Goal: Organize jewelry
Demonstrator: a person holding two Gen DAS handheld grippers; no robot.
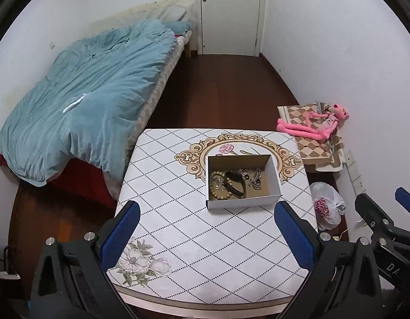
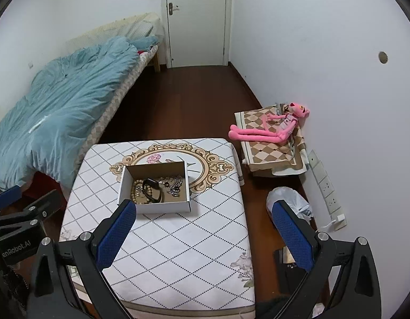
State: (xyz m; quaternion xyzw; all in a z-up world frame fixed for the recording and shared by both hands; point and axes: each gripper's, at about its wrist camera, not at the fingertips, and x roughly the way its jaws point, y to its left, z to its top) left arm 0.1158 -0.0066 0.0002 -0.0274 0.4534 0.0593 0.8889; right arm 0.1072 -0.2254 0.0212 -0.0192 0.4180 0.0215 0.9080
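A small open cardboard box (image 1: 274,171) stands on a table with a white diamond-pattern cloth (image 1: 178,226). Inside lie a wooden bead bracelet (image 1: 215,183), a black band (image 1: 235,183) and a tangle of silver jewelry (image 1: 254,178). The box (image 2: 185,183) also shows in the right wrist view, with the beads (image 2: 137,191), band (image 2: 153,190) and silver pieces (image 2: 175,183). My left gripper (image 1: 207,210) is open and empty, above the table short of the box. My right gripper (image 2: 205,208) is open and empty, its left finger (image 2: 117,228) near the box's front corner.
A bed with a blue quilt (image 1: 93,93) is left of the table. A pink plush toy (image 2: 271,130) lies on a checked cushion (image 2: 268,156) by the right wall. A white plastic bag (image 2: 290,202) and a power strip (image 2: 327,188) are on the floor. A closed door (image 1: 230,13) is at the back.
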